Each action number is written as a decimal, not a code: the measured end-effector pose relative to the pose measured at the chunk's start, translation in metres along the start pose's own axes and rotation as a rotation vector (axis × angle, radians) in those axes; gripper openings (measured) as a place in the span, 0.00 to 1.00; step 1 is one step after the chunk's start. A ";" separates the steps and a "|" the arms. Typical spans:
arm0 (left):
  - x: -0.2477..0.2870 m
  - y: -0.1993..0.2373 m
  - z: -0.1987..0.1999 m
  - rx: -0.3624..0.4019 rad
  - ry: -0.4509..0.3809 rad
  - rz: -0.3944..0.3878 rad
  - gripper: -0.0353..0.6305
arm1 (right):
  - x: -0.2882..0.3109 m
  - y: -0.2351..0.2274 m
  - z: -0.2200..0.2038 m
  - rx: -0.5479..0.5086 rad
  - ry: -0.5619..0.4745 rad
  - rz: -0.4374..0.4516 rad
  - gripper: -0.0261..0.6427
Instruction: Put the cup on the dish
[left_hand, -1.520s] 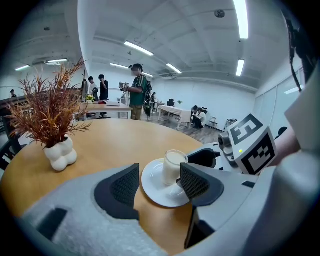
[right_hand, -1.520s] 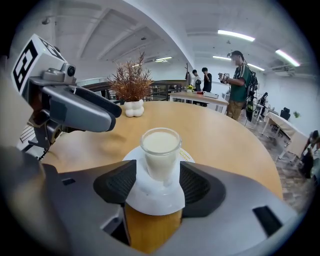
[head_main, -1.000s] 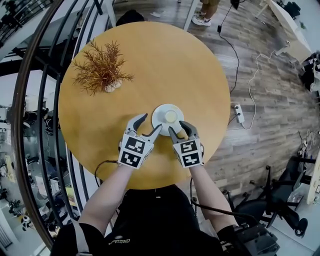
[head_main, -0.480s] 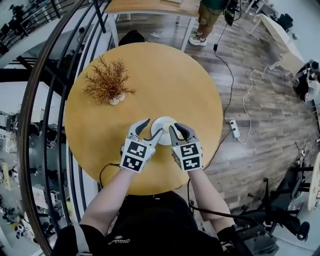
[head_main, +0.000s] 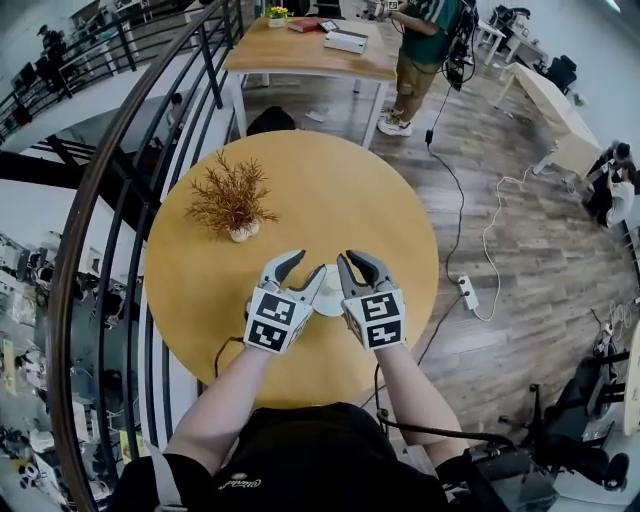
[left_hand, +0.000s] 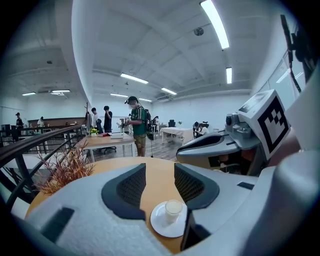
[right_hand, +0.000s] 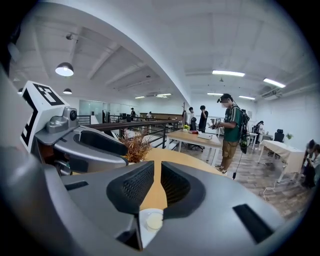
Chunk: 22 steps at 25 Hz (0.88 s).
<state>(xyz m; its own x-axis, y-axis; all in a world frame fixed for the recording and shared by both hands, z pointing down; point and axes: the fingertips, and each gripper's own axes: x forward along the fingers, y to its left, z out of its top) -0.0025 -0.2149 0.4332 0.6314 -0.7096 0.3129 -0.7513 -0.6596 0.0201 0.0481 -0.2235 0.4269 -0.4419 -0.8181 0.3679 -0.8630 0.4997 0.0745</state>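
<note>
L gripper (head_main: 298, 270) & R gripper (head_main: 353, 262) higher above table (head_main: 330, 190) than before. L jaws together; R jaws just closing, near-together; both empty. Cup (left_hand: 173, 207) on dish (left_hand: 161, 227).

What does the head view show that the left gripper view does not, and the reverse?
Head view only: the person's forearms and the white power strip on the wood floor. Left gripper view only: long ceiling lights, and the small pale cup plainly standing on the white round dish; from above that pair is mostly covered. Both: the round yellow wooden table, the dried brown plant, and the right gripper, its jaws just closing with nothing between them.
</note>
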 end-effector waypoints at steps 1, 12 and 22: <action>-0.002 0.001 0.004 0.001 -0.007 0.004 0.32 | -0.001 0.001 0.005 -0.003 -0.009 0.001 0.11; -0.010 0.003 0.037 0.034 -0.062 0.014 0.32 | -0.016 0.004 0.034 -0.012 -0.067 -0.004 0.09; -0.012 0.000 0.035 0.032 -0.059 0.008 0.32 | -0.021 0.006 0.032 -0.015 -0.062 -0.004 0.09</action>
<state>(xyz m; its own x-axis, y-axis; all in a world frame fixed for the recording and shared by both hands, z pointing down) -0.0036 -0.2151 0.3962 0.6366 -0.7273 0.2563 -0.7501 -0.6612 -0.0131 0.0440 -0.2127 0.3901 -0.4530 -0.8360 0.3096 -0.8615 0.4999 0.0895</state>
